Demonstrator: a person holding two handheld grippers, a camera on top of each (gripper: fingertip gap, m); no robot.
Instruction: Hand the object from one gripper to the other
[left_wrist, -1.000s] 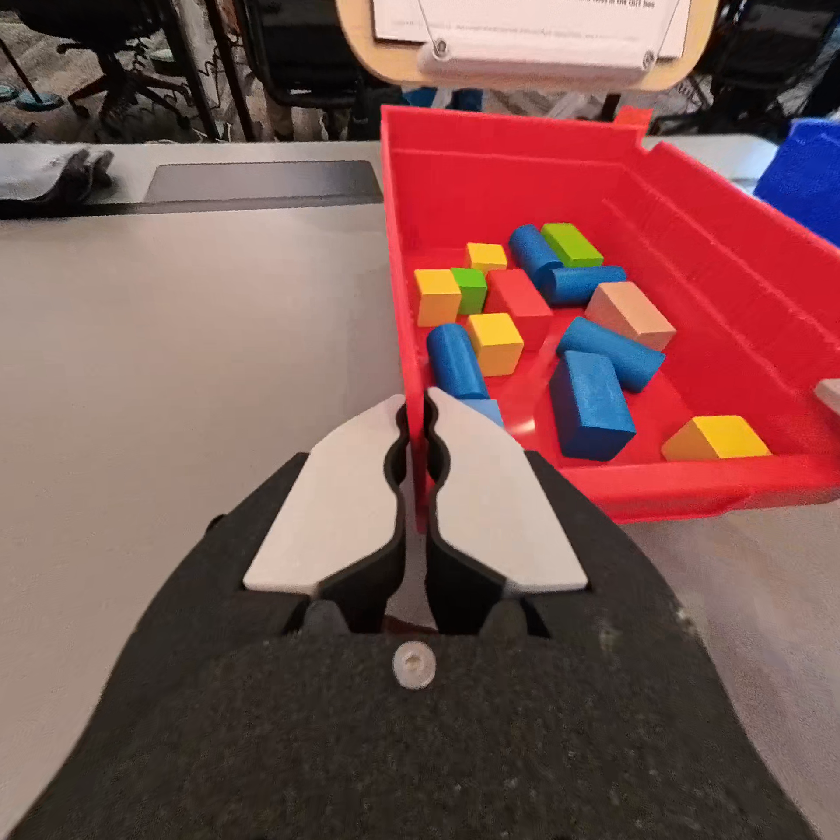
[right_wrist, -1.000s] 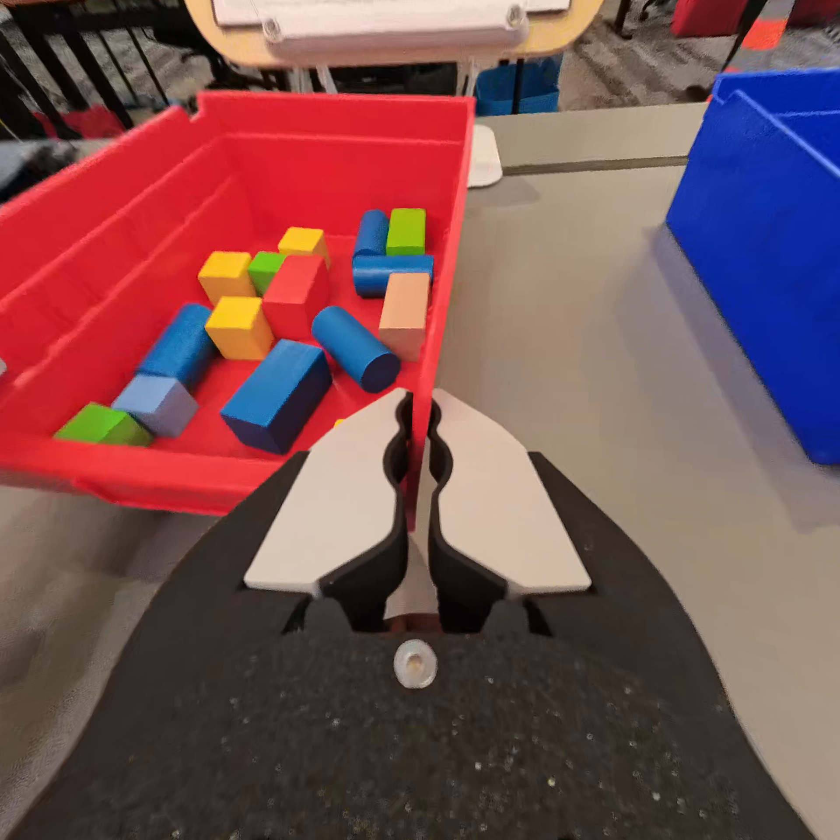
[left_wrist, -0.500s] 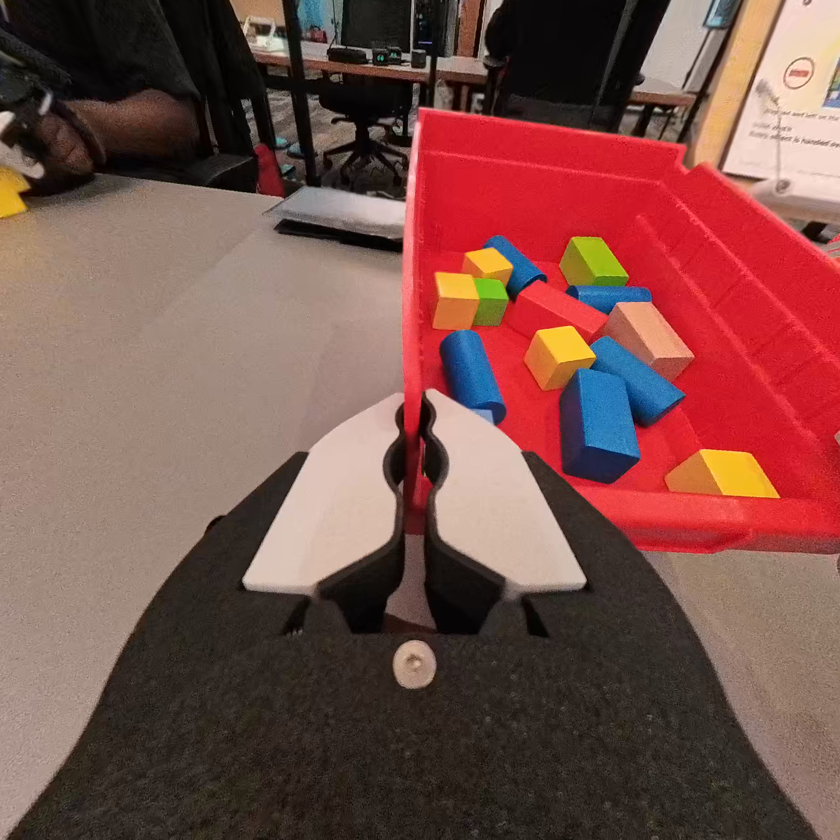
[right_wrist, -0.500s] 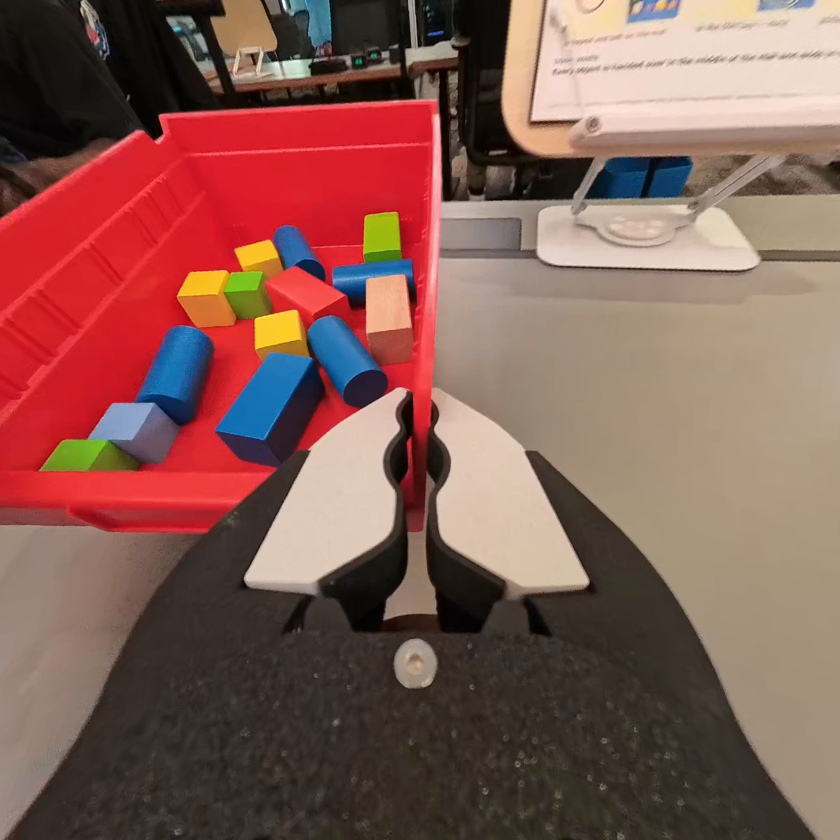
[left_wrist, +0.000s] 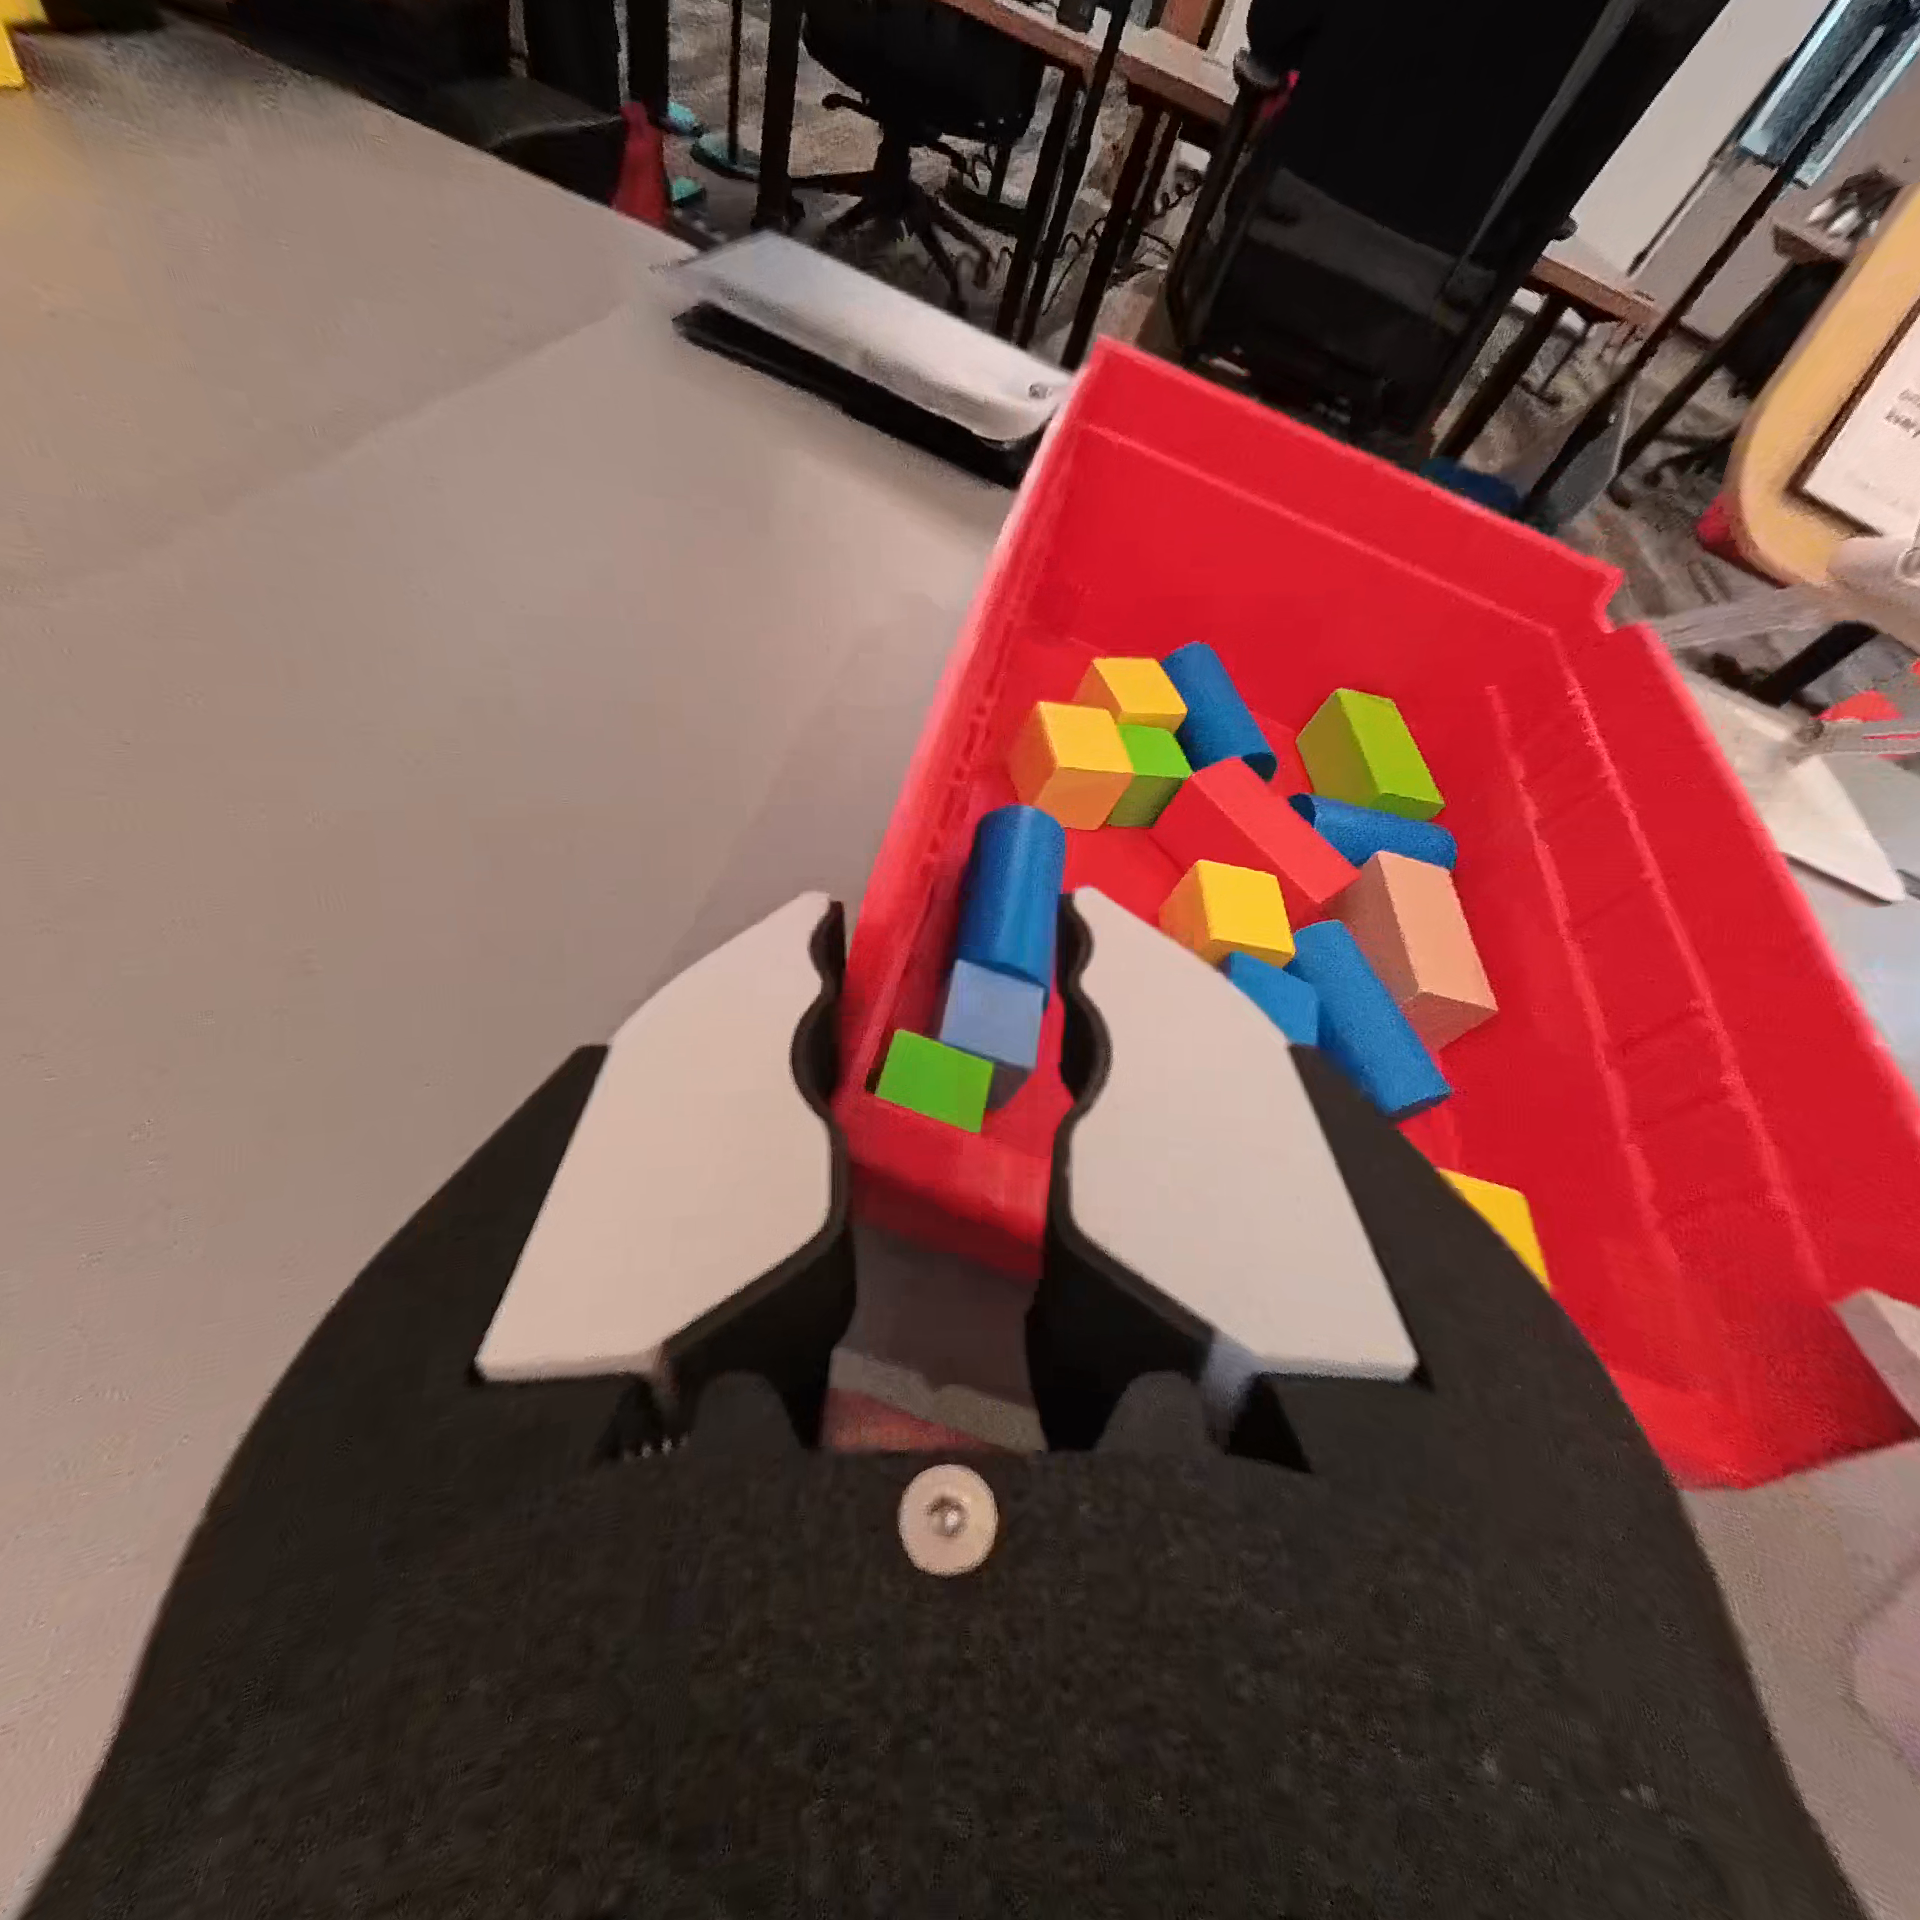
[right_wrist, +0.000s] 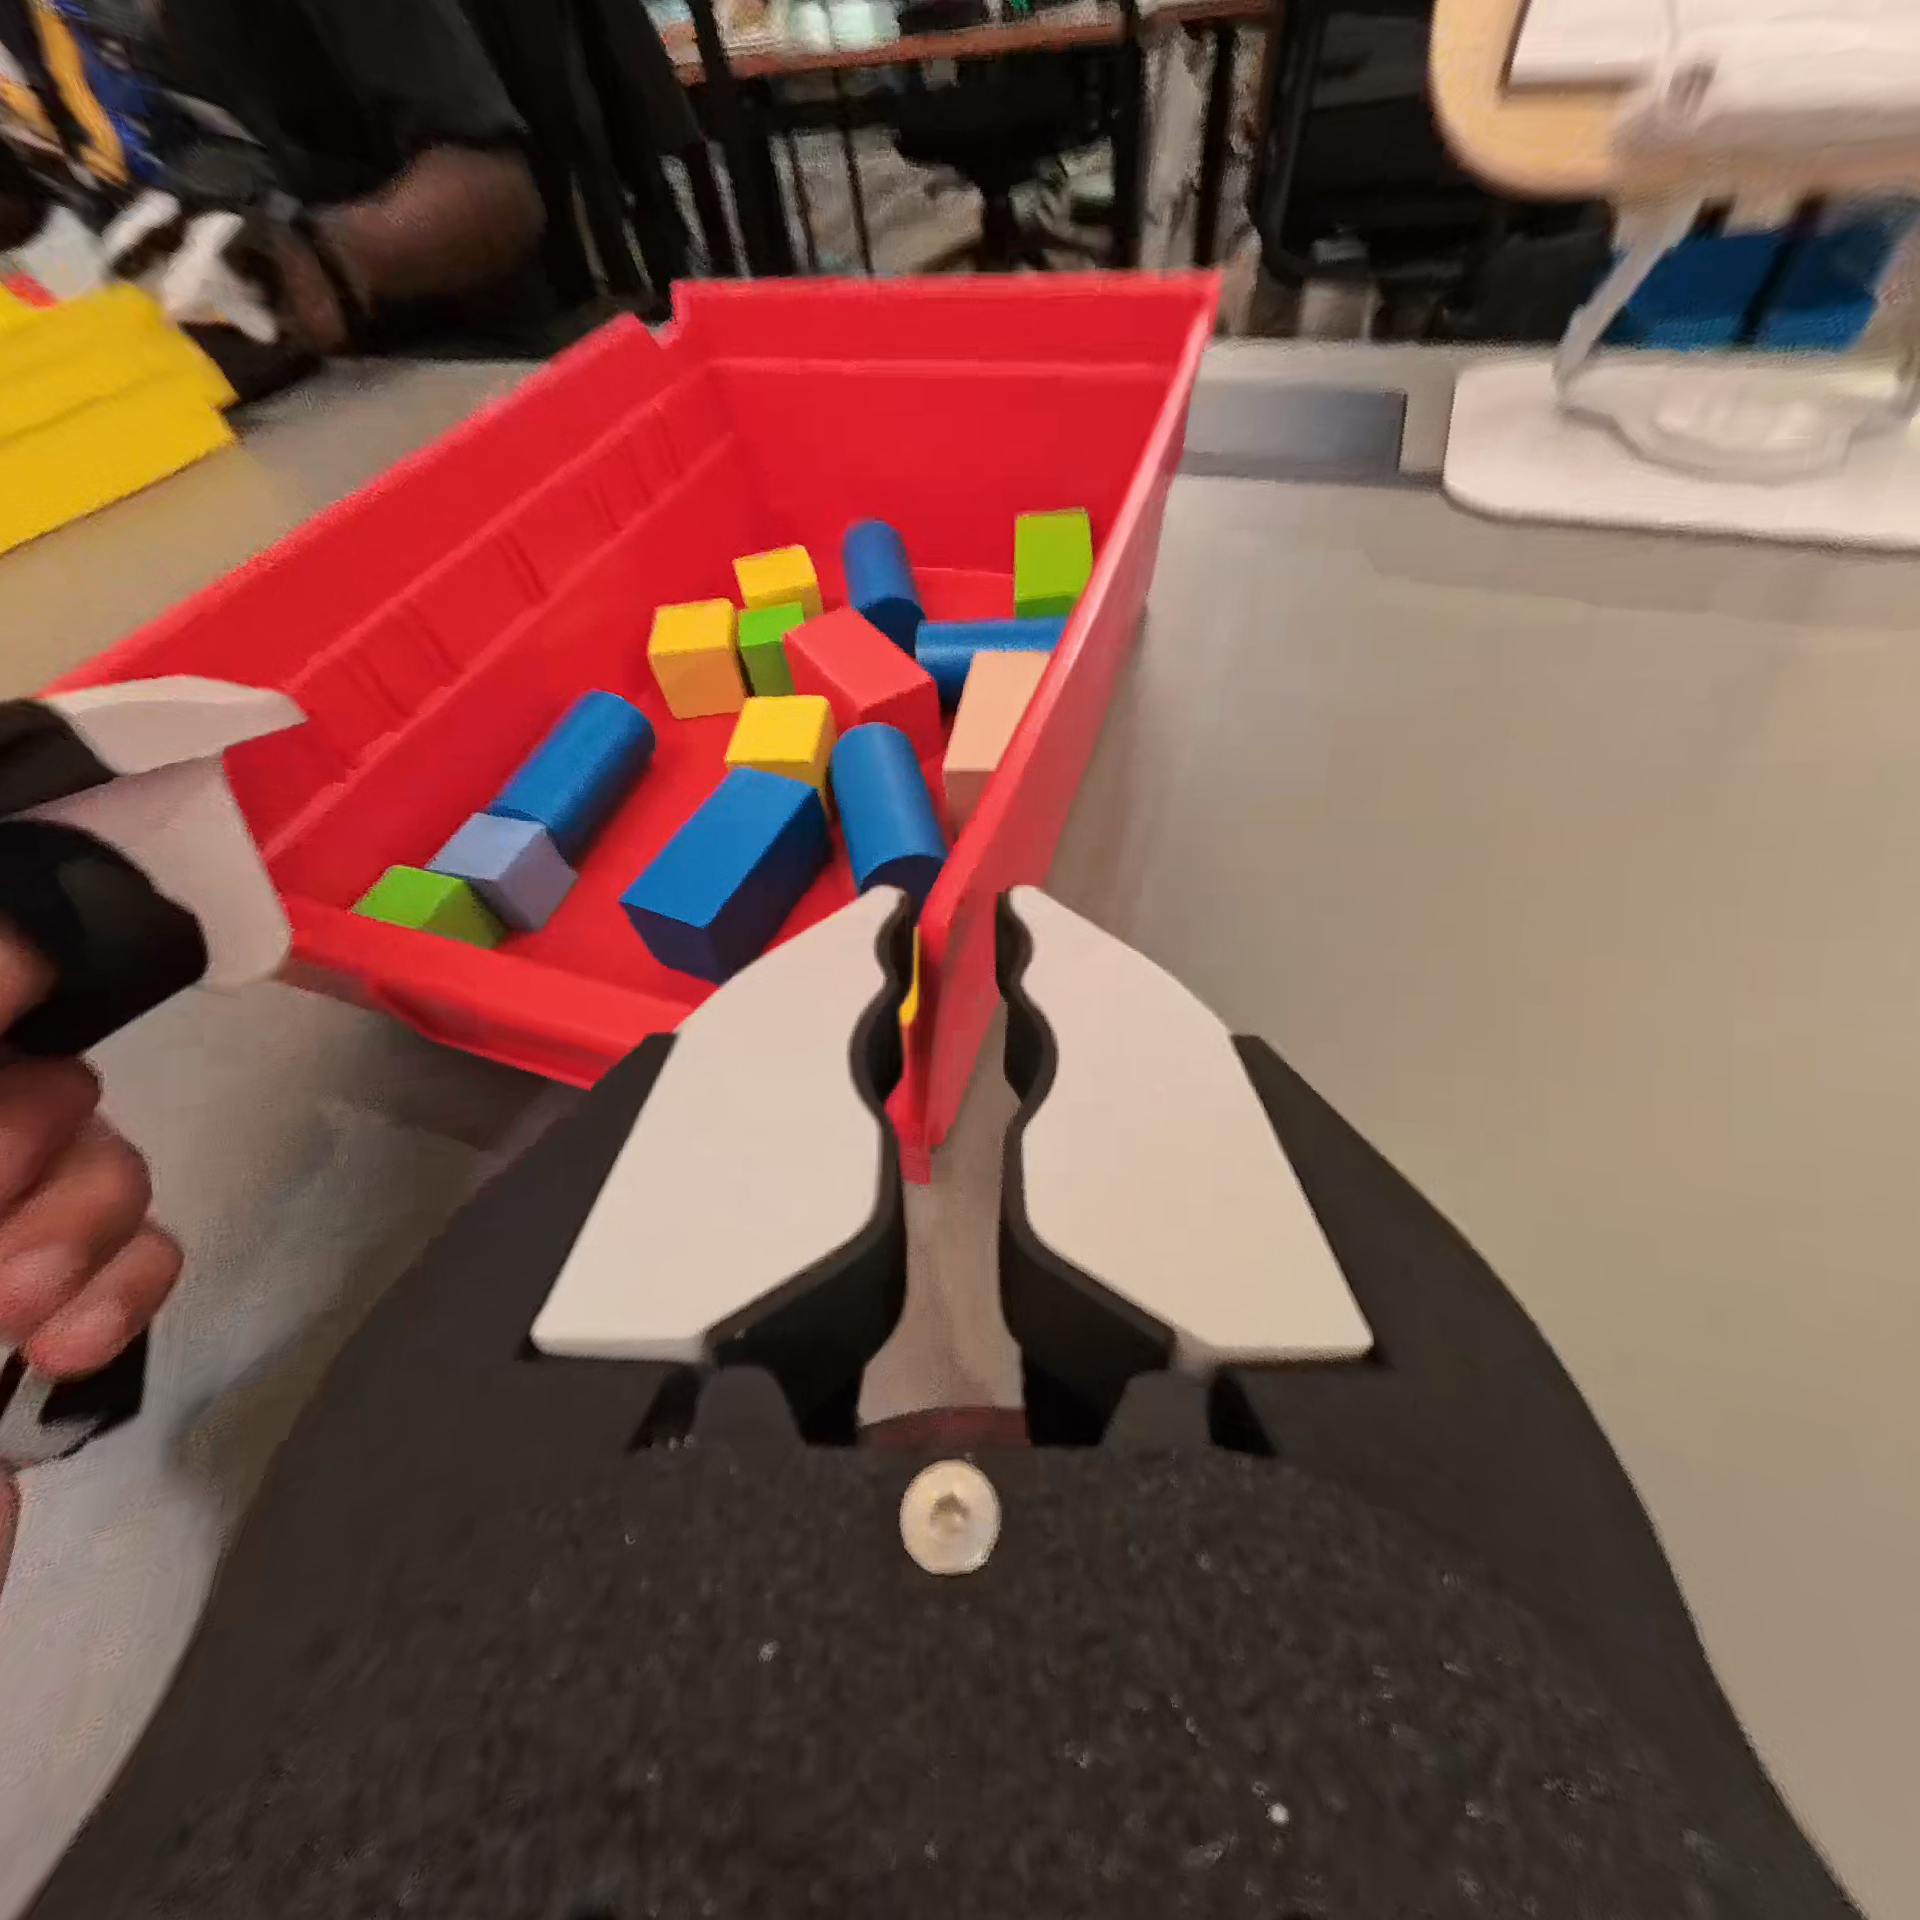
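Red bin (left_wrist: 1714, 1039) released by the left tongs (left_wrist: 945, 914).

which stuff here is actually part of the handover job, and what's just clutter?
Job:
left claw, open at the red bin near corner
right claw, open astride its side wall
wooden blocks inside the bin

Lying about:
yellow bin
white stand base
flat dark device
another person's arm

Yellow block (right_wrist: 910, 989) mostly hidden behind red bin (right_wrist: 1039, 831) wall, clipboard stand (right_wrist: 1704, 416) far right blurred, cut off by edge
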